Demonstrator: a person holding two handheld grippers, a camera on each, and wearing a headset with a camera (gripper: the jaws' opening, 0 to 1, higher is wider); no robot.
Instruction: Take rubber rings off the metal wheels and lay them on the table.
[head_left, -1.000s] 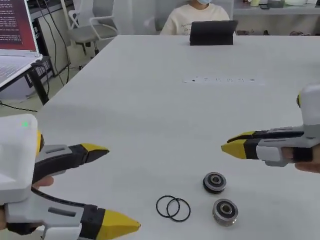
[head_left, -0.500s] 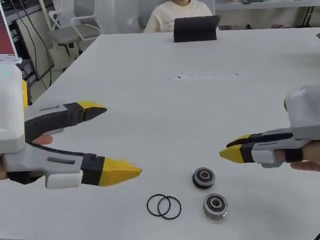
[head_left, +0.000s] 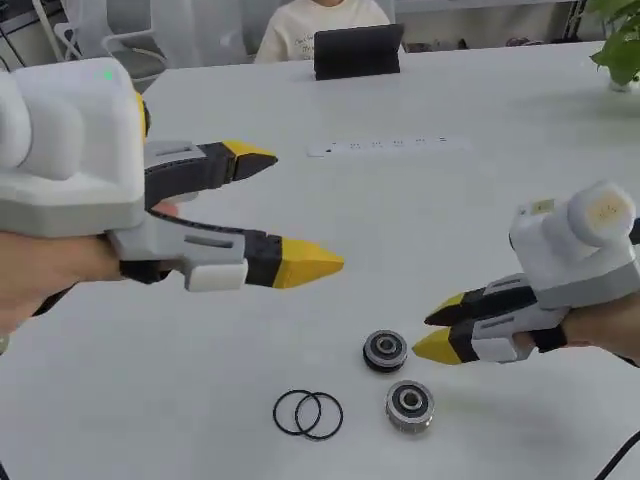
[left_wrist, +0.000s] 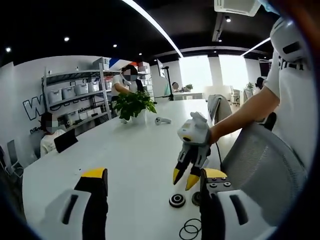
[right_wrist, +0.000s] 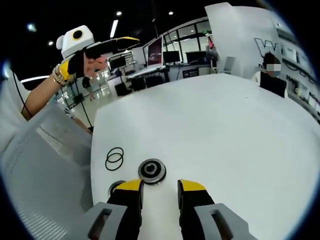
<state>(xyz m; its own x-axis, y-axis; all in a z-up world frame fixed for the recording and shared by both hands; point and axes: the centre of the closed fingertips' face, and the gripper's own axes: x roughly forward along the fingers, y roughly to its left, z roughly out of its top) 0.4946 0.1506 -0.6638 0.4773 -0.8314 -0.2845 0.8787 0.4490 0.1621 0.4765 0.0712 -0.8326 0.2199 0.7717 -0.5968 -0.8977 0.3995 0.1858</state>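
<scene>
Two small metal wheels lie near the table's front edge: a dark-rimmed one and a silver one just in front of it. Two thin black rubber rings lie overlapping on the table to their left. My right gripper hangs low beside the dark-rimmed wheel, jaws a little apart and empty. My left gripper is held high over the table, wide open and empty.
A white table stretches away with a power strip at its middle. A person sits at the far end behind a dark tablet. A potted plant stands at the far right. A mesh chair is near the front edge.
My left gripper has risen and moved forward over the table. My right gripper has come down and closer to the dark-rimmed wheel. Wheels and rings lie as before.
</scene>
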